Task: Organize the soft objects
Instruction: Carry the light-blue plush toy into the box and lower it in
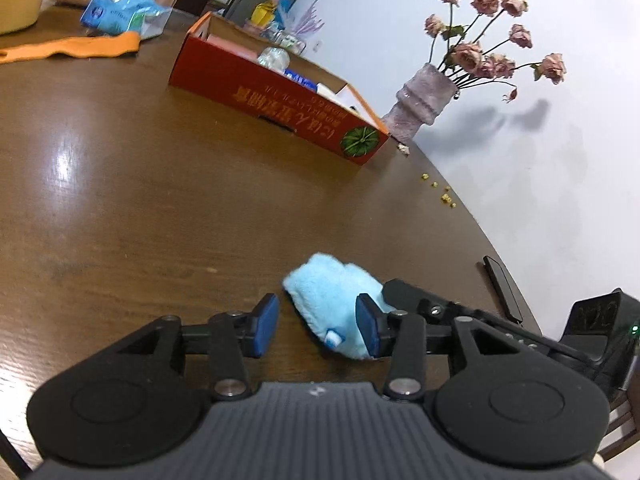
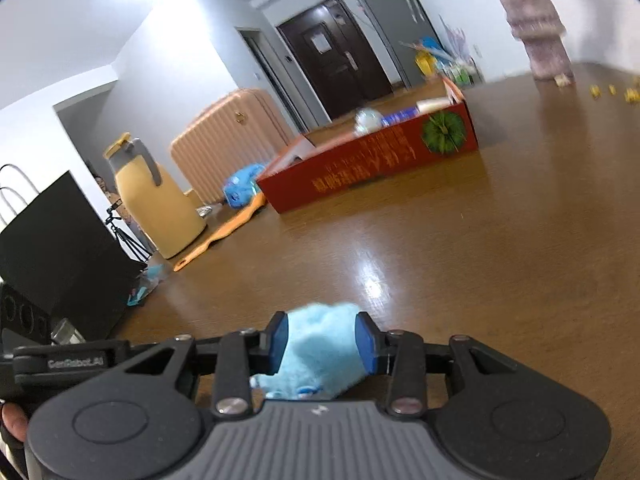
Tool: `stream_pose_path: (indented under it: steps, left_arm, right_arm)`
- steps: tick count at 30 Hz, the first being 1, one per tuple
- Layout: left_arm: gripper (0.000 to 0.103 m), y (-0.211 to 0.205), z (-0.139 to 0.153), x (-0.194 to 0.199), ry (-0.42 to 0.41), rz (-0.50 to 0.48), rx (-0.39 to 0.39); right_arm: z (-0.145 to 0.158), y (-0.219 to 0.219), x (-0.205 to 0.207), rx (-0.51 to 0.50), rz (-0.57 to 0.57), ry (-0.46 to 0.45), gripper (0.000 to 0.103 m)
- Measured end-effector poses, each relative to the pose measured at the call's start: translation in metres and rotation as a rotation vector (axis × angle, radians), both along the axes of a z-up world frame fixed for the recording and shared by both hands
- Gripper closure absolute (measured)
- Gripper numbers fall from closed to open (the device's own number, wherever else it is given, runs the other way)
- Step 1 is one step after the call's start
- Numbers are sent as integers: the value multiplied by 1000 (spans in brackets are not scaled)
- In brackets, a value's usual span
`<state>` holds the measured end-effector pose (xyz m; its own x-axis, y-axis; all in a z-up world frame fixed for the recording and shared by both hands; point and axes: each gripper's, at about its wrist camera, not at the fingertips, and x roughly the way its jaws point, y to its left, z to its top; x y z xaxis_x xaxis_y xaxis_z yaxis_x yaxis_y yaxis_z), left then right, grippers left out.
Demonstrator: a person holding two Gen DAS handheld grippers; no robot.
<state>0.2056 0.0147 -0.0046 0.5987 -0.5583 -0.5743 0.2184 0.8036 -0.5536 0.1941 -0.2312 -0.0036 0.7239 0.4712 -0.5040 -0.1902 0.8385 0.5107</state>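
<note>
A light blue fluffy soft toy [image 1: 332,300] lies on the brown wooden table [image 1: 140,200]. My left gripper [image 1: 318,326] is open; the toy sits between its blue pads, close to the right one, with a gap on the left. My right gripper [image 2: 322,342] has both blue pads pressed on the same blue toy [image 2: 320,344]. The right gripper's black body [image 1: 460,316] shows just right of the toy in the left wrist view. An open red cardboard box [image 1: 276,96] with items inside stands farther back; it also shows in the right wrist view [image 2: 372,164].
A vase of dried pink roses [image 1: 424,100] stands by the wall behind the box. An orange cloth strip [image 1: 76,50] and a blue packet [image 1: 116,10] lie at the far side. A yellow thermos jug [image 2: 160,200] and a black bag [image 2: 60,248] stand at the left.
</note>
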Motion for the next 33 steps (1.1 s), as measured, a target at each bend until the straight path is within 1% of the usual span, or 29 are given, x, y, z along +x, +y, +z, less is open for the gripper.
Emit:
stream_pose_path:
  steps: [5,8,10,12,20,22,24,27,33]
  left_arm:
    - [60,-6,-5,1,23,-20,-21]
    - [61,-11,-6,2,20,-42,-24]
    - [65,-13,-8,3,20,-53,-24]
    - [70,-15,-10,5,27,-57,-26]
    - [77,-15,-10,12,24,-59,-25]
    - [77,-16,-9,13,14,-61,-28]
    - [77,-18,-7,15,14,-62,-29]
    - [78,-25,1,17,-13,-71,5]
    - [78,-30,9,23,-32,-87,5]
  right_arm:
    - [-7,-4,-5,4,-4,6,66]
    - [-12,-5,-5,15,-4,16,66]
    - [-15,-6,-4,40,-2,23,65]
    - [-16,-6,-3,42,0,21,65]
    - [-14,-5,2,41,6,22,74]
    - [-12,-4,3,39,4,19,80]
    - [-10,-3,4,28,2,21,82]
    - [-6,-1,6,7,2,13,83]
    - [2,-6,10,8,-8,1,82]
